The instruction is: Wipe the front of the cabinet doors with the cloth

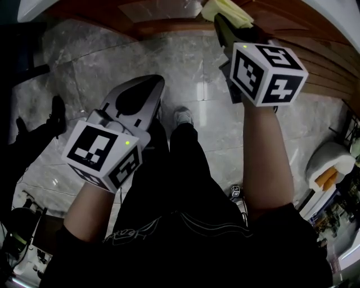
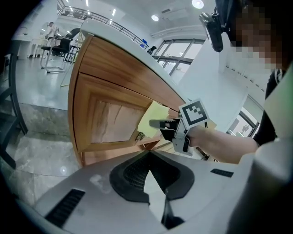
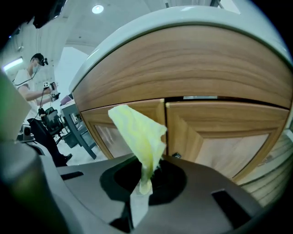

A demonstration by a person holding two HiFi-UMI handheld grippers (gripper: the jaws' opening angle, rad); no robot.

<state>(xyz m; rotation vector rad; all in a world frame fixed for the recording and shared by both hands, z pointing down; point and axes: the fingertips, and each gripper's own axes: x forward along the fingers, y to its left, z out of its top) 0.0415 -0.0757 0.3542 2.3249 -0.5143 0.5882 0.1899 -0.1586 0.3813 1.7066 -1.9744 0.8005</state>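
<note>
The yellow cloth [image 3: 138,135] stands up out of my right gripper [image 3: 144,182], whose jaws are shut on its lower end. It is held against the wooden cabinet front, just left of the seam between the left door [image 3: 116,137] and the right door [image 3: 226,146]. In the head view the right gripper [image 1: 223,23] reaches forward to the top edge, the cloth [image 1: 228,10] pressed at the wood [image 1: 163,16]. In the left gripper view the cloth [image 2: 152,119] lies on a panelled door [image 2: 107,119]. My left gripper [image 1: 147,85] hangs lower left, away from the cabinet, jaws shut on nothing [image 2: 149,155].
A white countertop [image 3: 183,16] overhangs the curved cabinet. Grey marble floor [image 1: 101,62] lies below, with the holder's legs and a shoe [image 1: 183,117]. A person [image 3: 28,87] stands by desks far left. A white and orange object [image 1: 331,167] sits at the right.
</note>
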